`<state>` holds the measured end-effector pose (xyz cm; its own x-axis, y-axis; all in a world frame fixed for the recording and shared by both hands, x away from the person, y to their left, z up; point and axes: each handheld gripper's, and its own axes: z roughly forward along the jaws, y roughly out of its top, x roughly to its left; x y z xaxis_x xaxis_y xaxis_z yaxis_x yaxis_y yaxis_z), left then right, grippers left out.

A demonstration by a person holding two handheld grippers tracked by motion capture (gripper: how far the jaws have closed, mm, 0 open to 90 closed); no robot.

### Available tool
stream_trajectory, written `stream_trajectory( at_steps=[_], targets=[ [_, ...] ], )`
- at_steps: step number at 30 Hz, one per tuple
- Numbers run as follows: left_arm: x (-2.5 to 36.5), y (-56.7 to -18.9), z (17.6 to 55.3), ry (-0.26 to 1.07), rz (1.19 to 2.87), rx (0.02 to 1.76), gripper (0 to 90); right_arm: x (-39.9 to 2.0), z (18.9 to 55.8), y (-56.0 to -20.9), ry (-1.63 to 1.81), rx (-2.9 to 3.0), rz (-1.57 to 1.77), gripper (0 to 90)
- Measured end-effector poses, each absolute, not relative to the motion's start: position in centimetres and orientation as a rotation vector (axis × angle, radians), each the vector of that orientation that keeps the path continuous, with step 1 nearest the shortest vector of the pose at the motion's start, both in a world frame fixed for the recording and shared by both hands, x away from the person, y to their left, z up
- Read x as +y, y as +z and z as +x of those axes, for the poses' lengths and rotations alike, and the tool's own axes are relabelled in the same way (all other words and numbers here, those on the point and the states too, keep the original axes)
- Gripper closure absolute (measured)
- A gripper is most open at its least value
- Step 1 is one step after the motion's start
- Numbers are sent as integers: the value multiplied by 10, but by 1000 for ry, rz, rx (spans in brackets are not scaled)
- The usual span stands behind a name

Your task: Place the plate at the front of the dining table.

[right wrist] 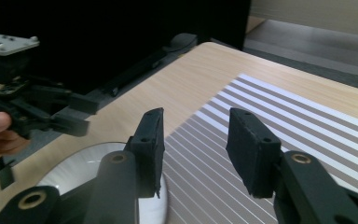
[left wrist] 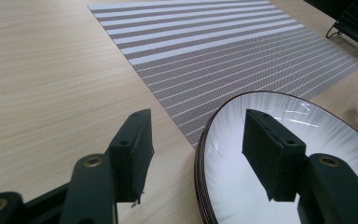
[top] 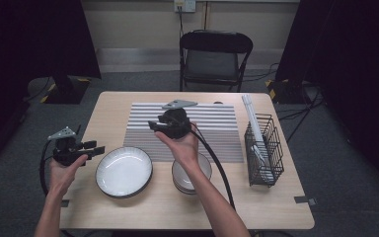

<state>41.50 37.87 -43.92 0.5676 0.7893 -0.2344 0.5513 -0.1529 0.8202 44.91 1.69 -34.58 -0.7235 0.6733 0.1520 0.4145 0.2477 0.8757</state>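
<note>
The wooden table (top: 128, 212) carries a striped placemat (top: 212, 123) across its far middle. Just off the mat's near-left corner, at about seven o'clock from table centre, sits the white dark-rimmed plate (top: 124, 171), with stacked bowls (top: 203, 170) beside it at three o'clock. The right gripper (top: 151, 125) hangs over the mat — jaws part open, holding nothing. The left gripper (top: 98, 149), at the plate's ten o'clock, is likewise part open and empty.

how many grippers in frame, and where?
2. The left gripper is at the table's left edge, jaws open beside the plate. The right gripper is above the striped mat, jaws open and empty, just beyond the stacked bowls.
</note>
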Motion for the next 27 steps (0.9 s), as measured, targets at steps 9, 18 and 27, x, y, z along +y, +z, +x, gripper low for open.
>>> stream_trajectory(
  at_steps=[9,18,27],
  targets=[
    [380,-439,415,324,1833,1097,416,53,458,-351,1524,2339,983,583],
    [381,-439,415,310,1834,1087,478,81,458,-365,1564,2398,930,649],
    [383,-441,415,307,1820,1098,495,104,458,-384,1504,2461,915,710]
  ],
)
